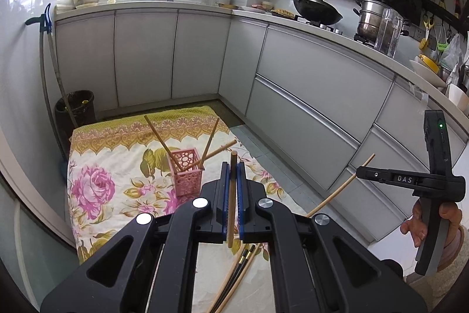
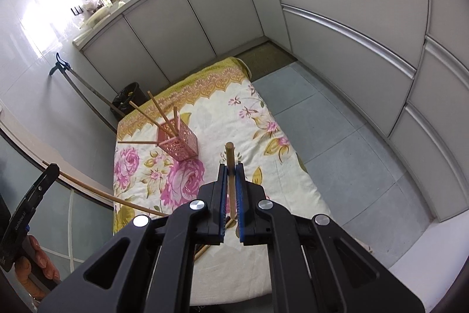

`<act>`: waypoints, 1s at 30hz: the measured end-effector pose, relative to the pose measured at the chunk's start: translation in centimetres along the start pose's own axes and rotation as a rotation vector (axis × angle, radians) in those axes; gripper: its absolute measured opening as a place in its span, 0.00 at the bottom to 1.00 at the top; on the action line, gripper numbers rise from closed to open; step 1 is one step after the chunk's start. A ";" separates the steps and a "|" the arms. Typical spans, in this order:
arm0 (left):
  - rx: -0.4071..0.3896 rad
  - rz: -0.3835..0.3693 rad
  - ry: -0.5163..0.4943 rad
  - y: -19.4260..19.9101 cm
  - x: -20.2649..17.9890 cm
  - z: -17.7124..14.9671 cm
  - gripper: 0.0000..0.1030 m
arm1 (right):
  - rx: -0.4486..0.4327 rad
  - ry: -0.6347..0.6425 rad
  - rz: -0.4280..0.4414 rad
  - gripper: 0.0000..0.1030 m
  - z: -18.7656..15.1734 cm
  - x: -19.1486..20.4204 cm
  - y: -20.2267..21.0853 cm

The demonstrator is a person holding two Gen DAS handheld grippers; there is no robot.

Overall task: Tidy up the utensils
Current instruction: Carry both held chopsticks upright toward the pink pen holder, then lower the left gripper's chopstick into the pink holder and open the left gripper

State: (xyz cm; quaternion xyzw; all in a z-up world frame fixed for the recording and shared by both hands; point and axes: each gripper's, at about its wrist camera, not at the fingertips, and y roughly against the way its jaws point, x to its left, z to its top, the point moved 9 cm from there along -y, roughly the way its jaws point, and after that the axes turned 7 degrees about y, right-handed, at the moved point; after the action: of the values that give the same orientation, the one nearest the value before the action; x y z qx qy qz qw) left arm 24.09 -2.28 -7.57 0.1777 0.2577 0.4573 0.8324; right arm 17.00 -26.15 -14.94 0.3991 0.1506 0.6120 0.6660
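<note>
Left gripper [image 1: 233, 169] clamped on 1 wooden chopstick [image 1: 232, 195]; right gripper [image 2: 231, 170] clamped on another chopstick [image 2: 230, 181], both above the floral cloth [image 1: 117, 166]. Pink holder [image 1: 185, 175] upright on cloth, 3 sticks leaning inside. Risk judged: long stick catching the leaning ones or the rim, tipping the light holder.

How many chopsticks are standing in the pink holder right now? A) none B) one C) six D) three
D: three chopsticks lean out of the pink holder on the floral cloth, while the left gripper and right gripper each clamp one more chopstick.
</note>
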 end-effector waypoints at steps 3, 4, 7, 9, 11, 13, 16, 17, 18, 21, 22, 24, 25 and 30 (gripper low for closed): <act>-0.031 0.039 -0.003 -0.5 0.3 2.6 0.04 | -0.034 0.002 0.013 0.06 2.2 0.1 1.0; -0.045 0.054 -0.001 -0.6 0.5 3.5 0.04 | -0.046 0.004 0.012 0.06 2.9 0.1 1.2; -0.083 0.084 0.014 -1.2 1.1 6.1 0.04 | -0.069 0.000 0.016 0.06 4.5 -0.2 1.6; -0.115 0.108 0.028 -1.7 1.6 7.8 0.04 | -0.073 -0.013 0.021 0.06 5.3 -0.7 1.5; -0.149 0.133 0.044 -2.5 2.2 9.5 0.04 | -0.079 -0.030 0.022 0.06 5.9 -1.2 1.2; -0.169 0.165 0.054 -3.6 3.0 10.7 0.04 | -0.076 -0.038 0.023 0.06 6.4 -1.6 0.6; -0.166 0.197 0.079 -6.2 4.3 11.5 0.04 | -0.070 -0.036 0.014 0.06 6.6 -2.0 -0.3; -0.166 0.210 0.088 -7.0 4.8 11.6 0.04 | -0.067 -0.037 0.010 0.06 6.5 -2.1 -0.7; -0.161 0.215 0.096 -7.8 5.2 11.5 0.04 | -0.063 -0.040 0.009 0.06 6.6 -2.2 -1.0; -0.133 0.245 0.115 -10.6 6.5 10.8 0.04 | -0.050 -0.046 0.007 0.06 6.8 -2.5 -2.3; -0.127 0.255 0.123 -11.3 6.9 10.4 0.04 | -0.048 -0.047 0.005 0.06 6.9 -2.6 -2.6; -0.106 0.281 0.124 -12.7 7.7 9.8 0.04 | -0.043 -0.046 0.006 0.06 7.1 -2.7 -3.2; -0.090 0.284 0.128 -13.4 8.1 9.3 0.04 | -0.043 -0.047 0.007 0.06 7.2 -2.7 -3.4; -0.038 0.285 0.136 -14.7 8.5 7.6 0.08 | -0.041 -0.041 0.015 0.06 8.0 -2.2 -4.3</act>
State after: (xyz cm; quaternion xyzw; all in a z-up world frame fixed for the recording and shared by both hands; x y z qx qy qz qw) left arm 42.29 -3.11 -11.58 0.1651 0.2769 0.5865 0.7430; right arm 25.01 -30.65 -13.55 0.3990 0.1216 0.6116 0.6723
